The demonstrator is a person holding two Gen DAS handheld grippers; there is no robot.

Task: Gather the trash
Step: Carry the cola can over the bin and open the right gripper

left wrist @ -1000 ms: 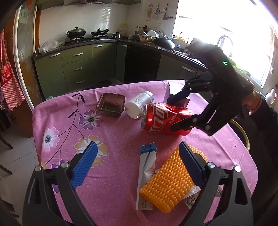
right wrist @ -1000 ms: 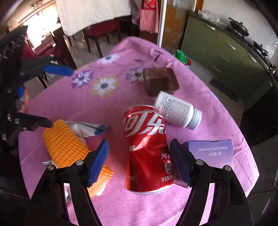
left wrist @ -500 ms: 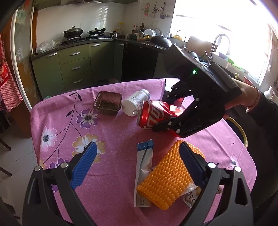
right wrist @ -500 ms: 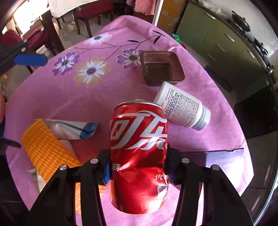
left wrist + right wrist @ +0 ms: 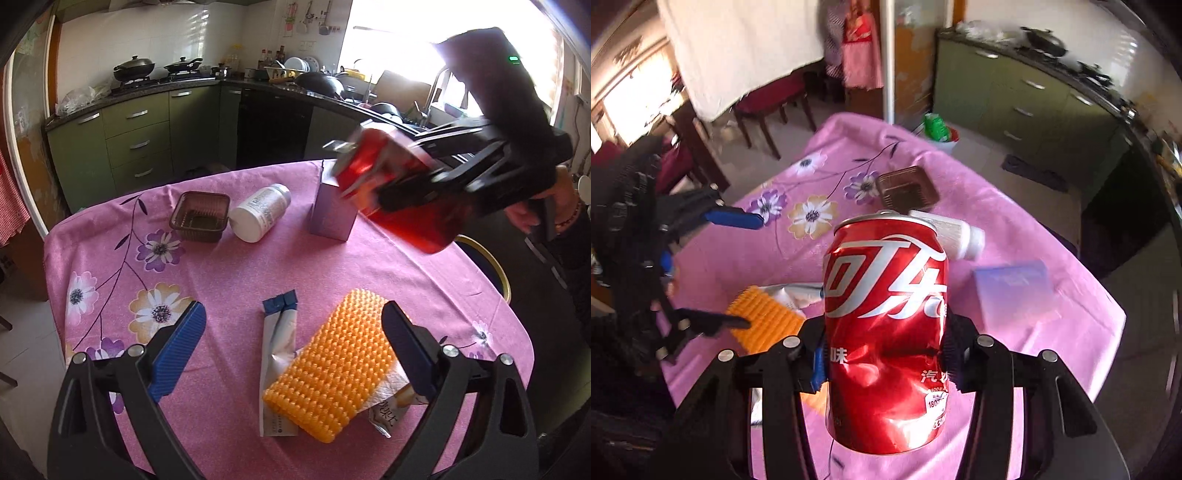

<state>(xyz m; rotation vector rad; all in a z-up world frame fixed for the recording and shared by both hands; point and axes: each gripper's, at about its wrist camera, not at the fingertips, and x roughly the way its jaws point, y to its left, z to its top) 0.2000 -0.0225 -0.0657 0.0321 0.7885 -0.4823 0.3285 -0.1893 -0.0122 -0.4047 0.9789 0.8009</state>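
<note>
Fingers of right gripper pinch dented red can, seemingly empty.

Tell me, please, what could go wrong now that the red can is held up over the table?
1. The right tool grips the dented red cola can low on its body, so it could slip or crumple further and drop.
2. If it falls, it could hit the purple box or white pill bottle below.
3. The can's top looks open; tilted as it is, any leftover drink might spill onto the pink tablecloth.
</note>
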